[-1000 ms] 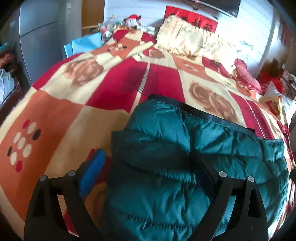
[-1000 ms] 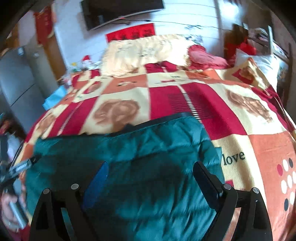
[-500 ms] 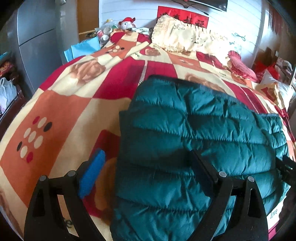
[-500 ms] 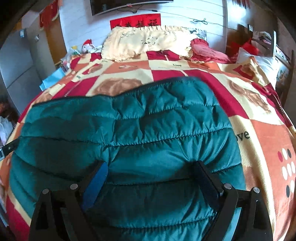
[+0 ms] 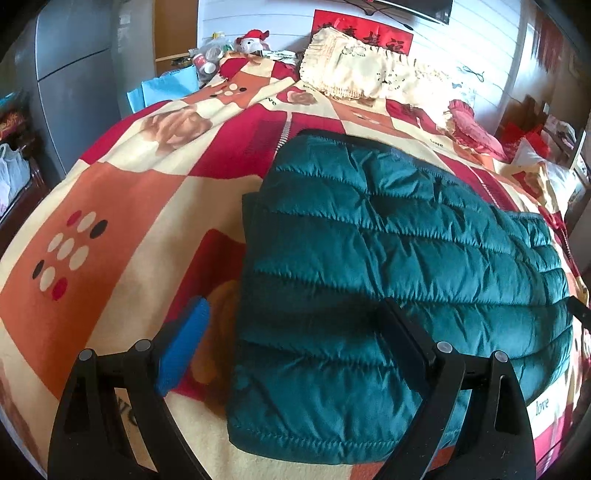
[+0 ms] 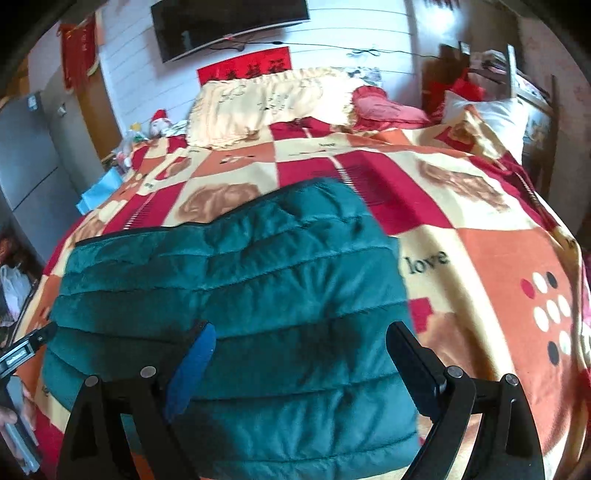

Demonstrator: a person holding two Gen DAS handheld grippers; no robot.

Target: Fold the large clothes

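A dark green quilted puffer jacket lies folded in a flat rectangle on the patterned bed blanket. It also shows in the right wrist view. My left gripper is open and empty, above the jacket's near left edge. My right gripper is open and empty, above the jacket's near part. The other gripper's tip shows at the left edge of the right wrist view.
Cream pillows and a red cushion lie at the head of the bed. A grey cabinet stands on the left. Clutter and a toy sit by the far corner. A TV hangs on the wall.
The jacket's top half came down onto the bed and now lies flat. Both grippers have pulled back and up from it, staying open.
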